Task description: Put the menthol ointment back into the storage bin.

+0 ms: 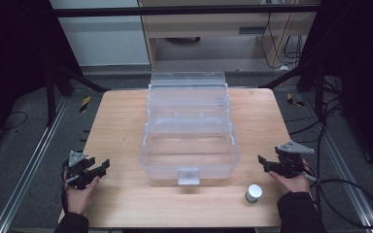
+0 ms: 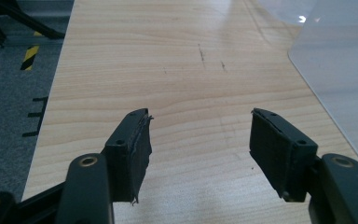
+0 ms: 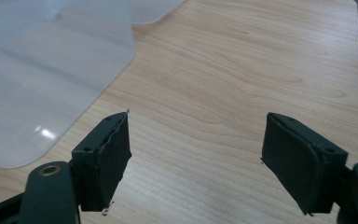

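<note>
right gripper (image 1: 267,164) lower right, jaws wide apart, empty; small jar (image 1: 253,193) just below-left, nearest | left gripper (image 1: 99,169) lower left, agape, empty; clear box (image 1: 189,145) between

A light wooden bench (image 1: 126,121) stands on grey carpet floor (image 1: 14,145). Metal rails (image 1: 29,170) run along the floor at the left, with yellow-and-black hazard tape (image 1: 85,103) nearby. Behind stand a pale wooden cabinet (image 1: 213,24) and a white wall panel (image 1: 102,39). Black cables (image 1: 286,48) hang at the right; both sides are dark.
</note>
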### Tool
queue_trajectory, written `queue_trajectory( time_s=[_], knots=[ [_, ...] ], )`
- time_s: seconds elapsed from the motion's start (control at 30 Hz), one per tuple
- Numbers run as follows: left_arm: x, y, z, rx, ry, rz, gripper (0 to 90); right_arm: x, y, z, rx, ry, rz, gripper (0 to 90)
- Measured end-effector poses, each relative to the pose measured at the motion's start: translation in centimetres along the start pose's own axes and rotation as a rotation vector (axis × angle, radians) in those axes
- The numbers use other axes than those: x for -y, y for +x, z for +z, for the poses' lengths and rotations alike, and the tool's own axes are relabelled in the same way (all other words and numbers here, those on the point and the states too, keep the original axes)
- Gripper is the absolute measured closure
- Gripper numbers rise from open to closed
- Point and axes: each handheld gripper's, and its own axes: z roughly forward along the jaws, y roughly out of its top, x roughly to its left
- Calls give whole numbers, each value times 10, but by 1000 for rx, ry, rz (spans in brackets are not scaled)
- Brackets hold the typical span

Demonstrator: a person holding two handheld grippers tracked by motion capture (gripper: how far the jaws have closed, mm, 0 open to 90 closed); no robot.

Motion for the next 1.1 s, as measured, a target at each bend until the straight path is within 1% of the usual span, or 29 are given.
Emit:
queue_trajectory(
  time_s=[0.03,0.07,0.1,0.13,0.17,0.23,0.27,0.3,0.33,0.37,0.4,0.5,0.53,0.6,0.63,0.67,0.7,0.73,0.77,0.83,0.87,0.9,1.0,1.03,1.07,1.1],
  knots=[
    [0,0,0,0,1,3,378,-2,0,-3,-6,5,-2,239],
    [0,0,0,0,1,3,378,-4,0,-5,-7,4,-19,240],
    [-1,-1,1,-1,-1,6,377,-5,1,-6,-13,16,-32,239],
    [-1,-1,1,-1,-1,6,376,-5,1,-6,-13,16,-32,239],
    [-1,-1,1,-4,5,11,374,-9,2,-10,-27,17,-51,240],
    [-1,-1,2,-4,8,16,371,-13,2,-12,-45,14,-65,241],
    [-1,-1,2,-6,11,20,371,-13,2,-12,-45,14,-65,241],
    [-1,-1,2,-4,15,19,366,-16,4,-14,-72,25,-69,239],
    [-1,-1,3,-4,16,18,366,-16,4,-14,-72,25,-69,239],
    [0,-1,3,1,20,18,363,-19,6,-15,-83,27,-94,237],
    [0,-1,3,1,20,18,359,-21,8,-16,-96,43,-101,241],
    [-1,0,5,2,33,22,357,-28,12,-17,-108,78,-151,252],
    [-1,0,6,2,34,24,355,-31,13,-18,-111,76,-163,256],
    [-1,0,6,3,35,26,355,-34,14,-19,-117,80,-168,256],
    [-1,-1,6,4,38,31,355,-41,16,-19,-148,112,-177,254],
    [-1,-1,6,4,38,31,353,-41,16,-19,-148,112,-177,254],
    [-1,-1,6,5,40,35,353,-43,17,-20,-157,124,-191,254],
    [0,-1,7,8,44,38,350,-49,20,-21,-178,152,-235,256],
    [0,-1,7,8,44,38,349,-49,20,-21,-178,152,-235,256],
    [0,-2,8,9,51,42,348,-54,22,-23,-191,163,-255,256],
    [0,-2,8,10,55,45,346,-59,24,-25,-216,172,-270,258],
    [0,-3,8,11,54,47,346,-62,26,-27,-227,179,-280,259],
    [0,-3,8,13,50,46,347,-70,30,-32,-234,205,-330,259],
    [0,-3,8,14,51,45,347,-70,30,-32,-234,205,-330,259],
    [0,-3,8,14,56,49,346,-76,33,-37,-258,221,-354,258],
    [0,-3,9,17,58,50,346,-78,34,-38,-268,228,-360,257]
  ],
)
